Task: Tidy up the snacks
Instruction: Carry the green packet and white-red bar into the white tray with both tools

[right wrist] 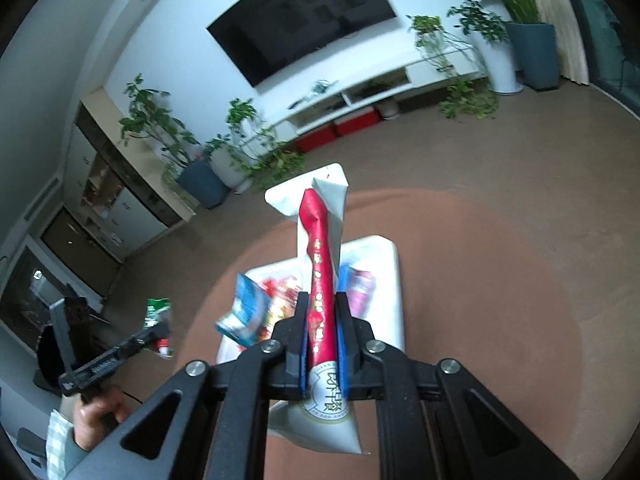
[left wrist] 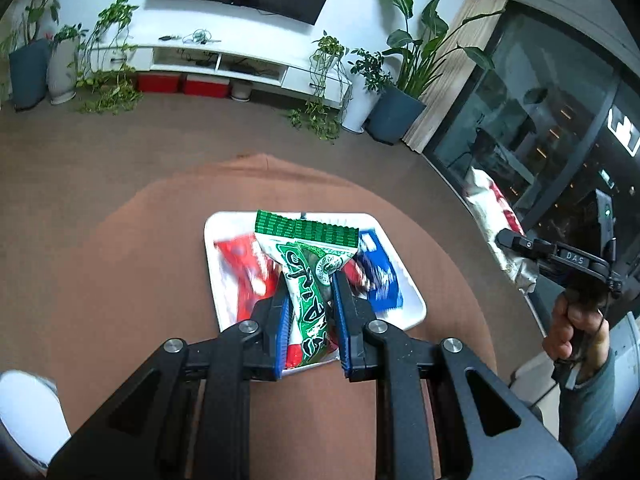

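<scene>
My left gripper [left wrist: 310,280] is shut on a green and white snack packet [left wrist: 308,276] and holds it above a white tray [left wrist: 412,300]. Red packets [left wrist: 244,272] and a blue packet [left wrist: 380,272] lie in the tray. My right gripper [right wrist: 322,300] is shut on a white and red snack bag [right wrist: 320,240], held above the same tray [right wrist: 394,280], which holds blue, red and pink packets [right wrist: 244,312]. The right gripper with its bag [left wrist: 500,232] shows at the right of the left wrist view. The left gripper with the green packet [right wrist: 156,312] shows at the left of the right wrist view.
The tray sits on a round brown table [left wrist: 120,280] over a brown floor. A white TV bench [left wrist: 224,60], red boxes [left wrist: 180,82] and potted plants [left wrist: 400,92] stand along the far wall. A glass door [left wrist: 540,120] is at the right.
</scene>
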`<state>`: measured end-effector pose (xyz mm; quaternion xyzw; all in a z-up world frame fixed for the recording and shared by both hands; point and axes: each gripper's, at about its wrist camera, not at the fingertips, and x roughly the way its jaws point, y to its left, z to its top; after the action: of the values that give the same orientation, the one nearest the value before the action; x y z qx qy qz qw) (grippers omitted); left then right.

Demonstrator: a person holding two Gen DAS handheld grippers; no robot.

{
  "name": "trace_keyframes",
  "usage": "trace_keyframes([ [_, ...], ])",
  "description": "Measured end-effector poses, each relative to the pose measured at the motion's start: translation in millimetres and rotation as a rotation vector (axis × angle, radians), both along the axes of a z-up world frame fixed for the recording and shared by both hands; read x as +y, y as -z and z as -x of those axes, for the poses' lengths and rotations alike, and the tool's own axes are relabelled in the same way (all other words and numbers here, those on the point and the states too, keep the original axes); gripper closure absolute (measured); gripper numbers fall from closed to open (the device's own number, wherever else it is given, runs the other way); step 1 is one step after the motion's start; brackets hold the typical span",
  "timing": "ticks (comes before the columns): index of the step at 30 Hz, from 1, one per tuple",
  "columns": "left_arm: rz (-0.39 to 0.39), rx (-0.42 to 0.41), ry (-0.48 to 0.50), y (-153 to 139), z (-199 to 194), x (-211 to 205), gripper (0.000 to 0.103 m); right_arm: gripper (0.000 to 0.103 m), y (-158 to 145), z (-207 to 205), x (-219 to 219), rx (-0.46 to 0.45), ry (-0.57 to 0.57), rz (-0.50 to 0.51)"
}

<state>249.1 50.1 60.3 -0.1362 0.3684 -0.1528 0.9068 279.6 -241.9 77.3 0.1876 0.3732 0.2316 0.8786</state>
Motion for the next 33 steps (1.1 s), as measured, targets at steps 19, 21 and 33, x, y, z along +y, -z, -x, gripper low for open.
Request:
trace_keyframes([
  [19, -0.143, 0.111, 0.024, 67.5, -90.7, -32.3, 0.085, 0.091, 86.8, -68.3, 123.6, 0.197, -0.078, 0.114],
  [21, -0.162, 0.116, 0.031, 75.3, -94.5, -37.5, 0.085, 0.091, 95.9, -71.6, 125.0, 0.214, -0.061, 0.121],
  [33, -0.239, 0.143, 0.052, 110.8, -119.9, -78.0, 0.085, 0.091, 125.9, -77.6, 126.5, 0.256, -0.028, 0.135],
])
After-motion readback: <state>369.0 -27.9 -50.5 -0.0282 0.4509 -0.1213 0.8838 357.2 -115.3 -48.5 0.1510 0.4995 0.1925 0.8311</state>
